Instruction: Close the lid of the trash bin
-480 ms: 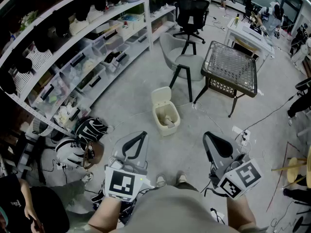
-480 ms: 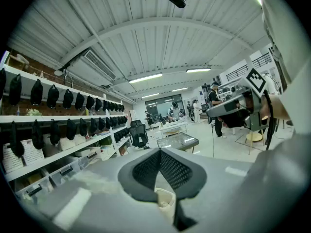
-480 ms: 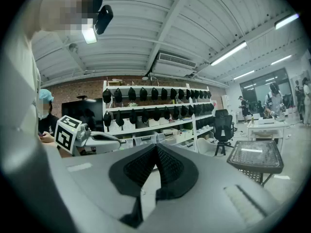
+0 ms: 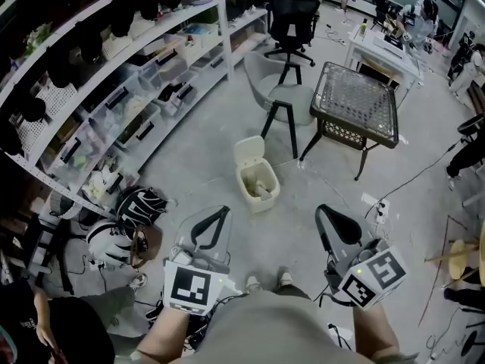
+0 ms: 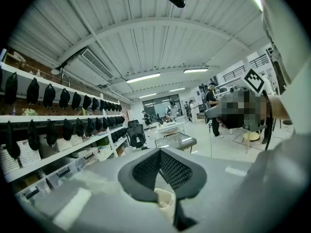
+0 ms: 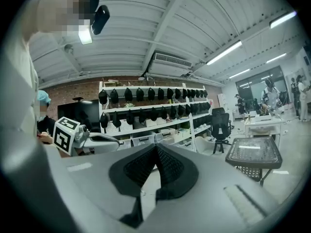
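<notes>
On the concrete floor (image 4: 203, 164), the trash bin (image 4: 258, 186) stands with its lid (image 4: 249, 150) raised, near a grey chair (image 4: 292, 101) and a mesh-topped table (image 4: 361, 101); the left gripper (image 4: 224, 211) and right gripper (image 4: 322, 211) hang apart from it, each with jaws pressed together on nothing.

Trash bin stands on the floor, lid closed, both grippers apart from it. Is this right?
Only the lid is wrong: the head view shows the lid open, standing upright on the trash bin. The bin is on the floor, left gripper and right gripper apart from it.
</notes>
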Motion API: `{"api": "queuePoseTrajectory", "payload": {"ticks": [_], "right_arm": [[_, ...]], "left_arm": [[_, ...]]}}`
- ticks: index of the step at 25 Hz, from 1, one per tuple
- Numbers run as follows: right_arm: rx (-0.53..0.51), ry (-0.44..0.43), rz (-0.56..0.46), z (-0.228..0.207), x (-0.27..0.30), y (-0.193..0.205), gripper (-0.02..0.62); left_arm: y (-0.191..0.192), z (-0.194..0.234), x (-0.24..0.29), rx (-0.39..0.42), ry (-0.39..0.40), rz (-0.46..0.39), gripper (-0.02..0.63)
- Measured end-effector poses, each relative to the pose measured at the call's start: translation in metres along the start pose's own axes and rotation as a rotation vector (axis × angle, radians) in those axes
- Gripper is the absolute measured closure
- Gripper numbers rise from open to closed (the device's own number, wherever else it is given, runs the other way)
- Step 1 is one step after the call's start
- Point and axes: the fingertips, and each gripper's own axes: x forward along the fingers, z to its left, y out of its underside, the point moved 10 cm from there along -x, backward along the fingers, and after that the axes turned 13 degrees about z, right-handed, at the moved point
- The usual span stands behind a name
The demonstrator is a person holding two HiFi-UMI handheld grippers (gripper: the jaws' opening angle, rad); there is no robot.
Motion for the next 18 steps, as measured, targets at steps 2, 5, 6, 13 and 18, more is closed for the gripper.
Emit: {"api": "queuePoseTrajectory", "payload": {"ticks": [2,5,6,13,18], "right_arm": [[-0.002,0.000,0.002,0.002,0.003,0.000,0.592],[-0.002,0.003,0.001,0.007,0.011,0.000,0.592],[0.003,0.001,0.002,0.009,0.013,0.001,0.592],[0.013,-0.013,0.012,-0.001,0.028,-0.002,0.592],[0.015,-0.034,0.042,-0.023,0.056,-0.010,0.592]], "left_arm": [[0.002,0.003,0.000,0.000,0.004,-0.002,0.603],[0.004,0.012,0.000,0.007,0.006,-0.003,0.603],[0.005,0.015,0.000,0.007,0.007,-0.003,0.603],[0.003,0.022,0.014,0.045,0.016,0.003,0.603],[-0.002,0.035,0.037,-0.021,-0.001,0.020,0.603]]}}
